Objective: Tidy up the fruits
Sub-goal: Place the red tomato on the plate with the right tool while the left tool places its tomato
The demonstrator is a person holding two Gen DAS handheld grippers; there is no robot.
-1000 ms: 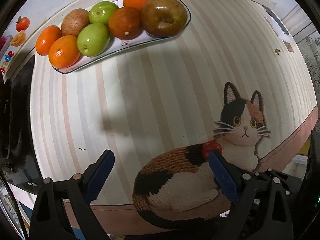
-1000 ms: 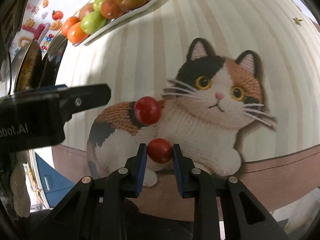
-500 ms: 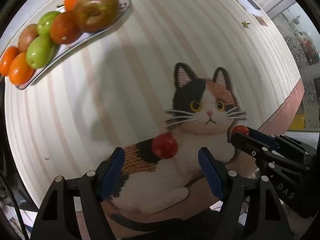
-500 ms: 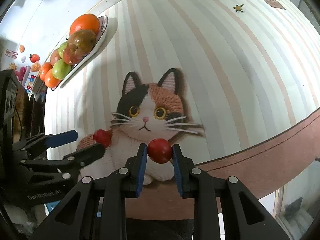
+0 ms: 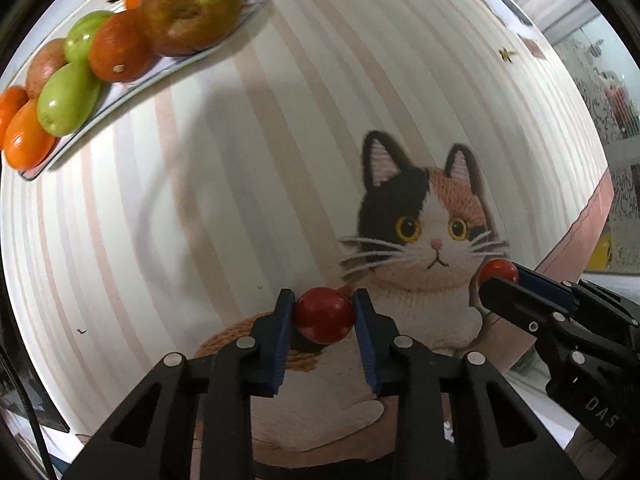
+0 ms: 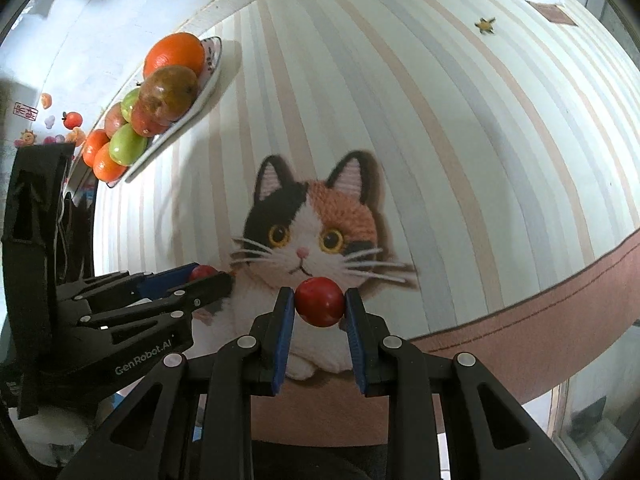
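My left gripper (image 5: 325,310) is shut on a small red cherry tomato (image 5: 325,316) over the cat picture on the striped tablecloth. My right gripper (image 6: 319,304) is shut on a second red cherry tomato (image 6: 320,307). In the left wrist view the right gripper (image 5: 504,278) shows at the right with its tomato (image 5: 498,270). In the right wrist view the left gripper (image 6: 208,276) shows at the left with its tomato (image 6: 202,271). A long white plate (image 5: 208,50) at the far left holds oranges, green fruits and a brownish apple (image 5: 190,10).
The striped cloth with the calico cat picture (image 6: 316,236) covers the table; a pink border (image 6: 520,312) marks its near edge. The fruit plate also shows in the right wrist view (image 6: 212,74). Fruit stickers (image 6: 72,119) are on the wall behind it.
My left gripper moved onto the loose red tomato and closed on it. The right gripper stays shut on its tomato and has shifted slightly beside the left one.
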